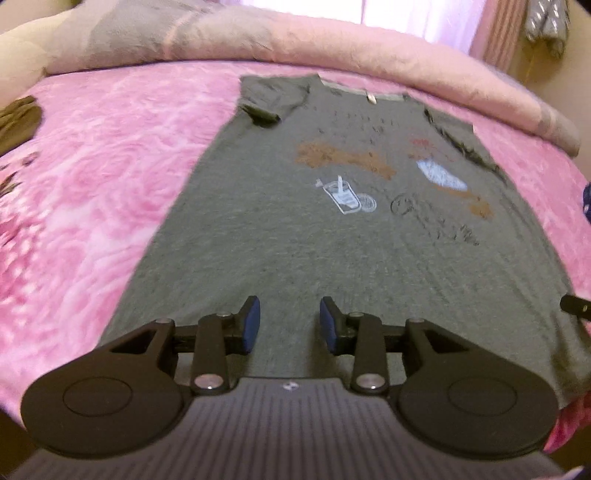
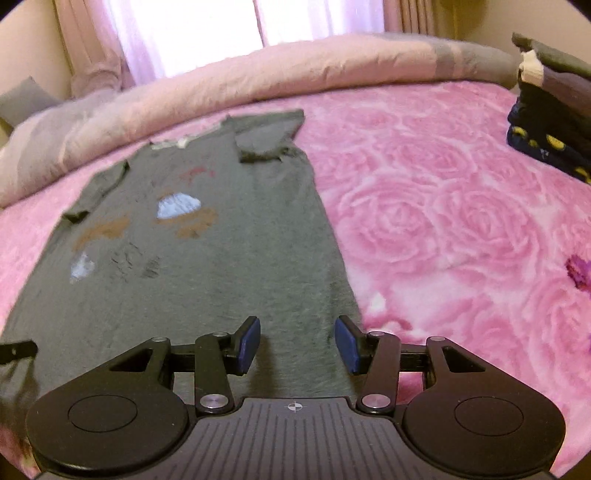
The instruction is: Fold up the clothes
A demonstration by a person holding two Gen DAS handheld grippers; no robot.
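A grey T-shirt (image 1: 295, 229) with brown, white and blue prints lies flat on the pink rose blanket (image 1: 92, 177), collar away from me and both sleeves folded inward. My left gripper (image 1: 290, 321) hovers open over the shirt's lower hem, nothing between its blue pads. In the right wrist view the same grey T-shirt (image 2: 229, 258) stretches away, and my right gripper (image 2: 297, 341) is open above its lower right corner, its right pad near the shirt's side edge. The tip of the other gripper shows at the frame edge in each view.
A rolled pink and grey duvet (image 1: 332, 48) runs along the far side of the bed. A stack of folded clothes (image 2: 554, 107) sits at the right on the pink rose blanket (image 2: 461, 206). A dark brown garment (image 1: 18, 118) lies at the far left. Curtains (image 2: 184, 33) hang behind.
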